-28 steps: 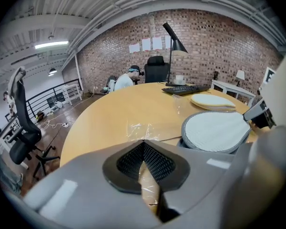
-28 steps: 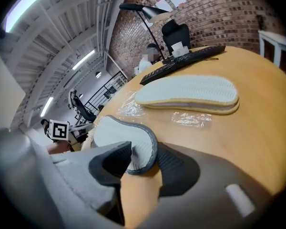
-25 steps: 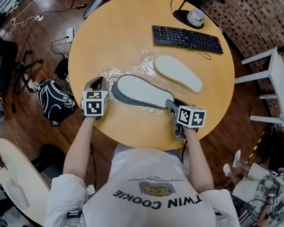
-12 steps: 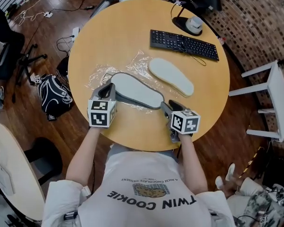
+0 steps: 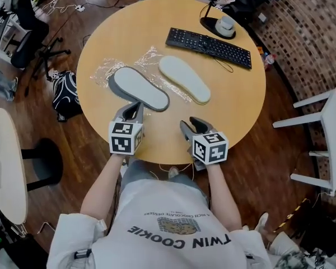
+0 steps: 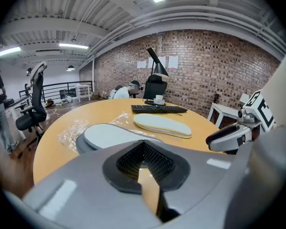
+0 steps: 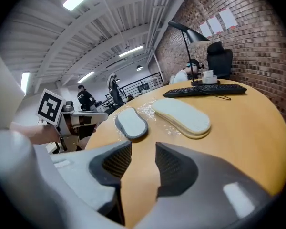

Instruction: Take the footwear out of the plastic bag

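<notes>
Head view puts both pieces of footwear in the upper middle of the frame. The grey-rimmed slipper lies sole-up on the left, and the cream slipper lies beside it on the right. The clear plastic bag is crumpled flat under and around them, spreading out toward the upper left. Both slippers look free of the bag, though I cannot tell whether the film still covers the grey one's far end.

The left gripper sits just below the grey slipper's near end, not touching it, with its jaws closed on nothing. The right gripper hangs lower, near the table edge and well apart from the cream slipper. Its jaws stand open and have just eased slightly closer, with nothing between them.

My judgement is that the removal is finished or nearly so. Any next move would be to check the grey slipper's far end and, if film clings there, pin the bag with one gripper and slide the slipper clear with the other.
</notes>
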The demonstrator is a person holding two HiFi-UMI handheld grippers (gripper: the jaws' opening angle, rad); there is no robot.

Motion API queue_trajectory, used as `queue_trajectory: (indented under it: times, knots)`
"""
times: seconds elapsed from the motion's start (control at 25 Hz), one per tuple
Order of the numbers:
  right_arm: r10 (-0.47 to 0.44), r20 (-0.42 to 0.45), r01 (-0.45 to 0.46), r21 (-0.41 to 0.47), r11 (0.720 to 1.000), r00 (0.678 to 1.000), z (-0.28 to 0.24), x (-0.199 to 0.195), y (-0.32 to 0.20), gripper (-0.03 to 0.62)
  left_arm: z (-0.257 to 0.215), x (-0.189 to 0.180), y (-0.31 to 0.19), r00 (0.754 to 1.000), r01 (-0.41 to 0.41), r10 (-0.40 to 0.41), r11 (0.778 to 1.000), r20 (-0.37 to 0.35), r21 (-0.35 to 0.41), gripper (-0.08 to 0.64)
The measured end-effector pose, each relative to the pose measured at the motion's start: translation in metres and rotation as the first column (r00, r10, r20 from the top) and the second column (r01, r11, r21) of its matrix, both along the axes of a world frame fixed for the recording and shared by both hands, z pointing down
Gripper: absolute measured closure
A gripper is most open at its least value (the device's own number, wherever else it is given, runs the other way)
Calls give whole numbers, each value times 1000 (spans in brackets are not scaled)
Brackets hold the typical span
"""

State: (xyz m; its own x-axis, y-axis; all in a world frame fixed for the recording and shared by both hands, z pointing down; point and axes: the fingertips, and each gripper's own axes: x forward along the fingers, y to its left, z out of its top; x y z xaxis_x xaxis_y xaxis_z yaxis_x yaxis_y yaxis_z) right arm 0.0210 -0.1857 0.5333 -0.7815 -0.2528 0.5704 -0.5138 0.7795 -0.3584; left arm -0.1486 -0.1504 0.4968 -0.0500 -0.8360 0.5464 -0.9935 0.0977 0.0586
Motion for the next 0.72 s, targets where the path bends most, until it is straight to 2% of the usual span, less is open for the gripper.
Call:
queue_trajectory:
  times: [0.16, 0.32, 0.72]
  knots:
    - [-79, 4, 79, 15, 997, 997, -3, 34, 24, 439, -9, 53, 23, 1000, 27, -26, 1000, 15, -9, 557]
    - [-126, 24, 126, 16, 992, 992, -10, 48, 46, 442, -28, 81, 45, 998, 46, -46, 999, 34, 5, 557]
    - [-250, 69, 246, 56, 968, 966, -31, 38, 125, 460, -31, 124, 118, 991, 113, -109, 993, -77, 46, 555]
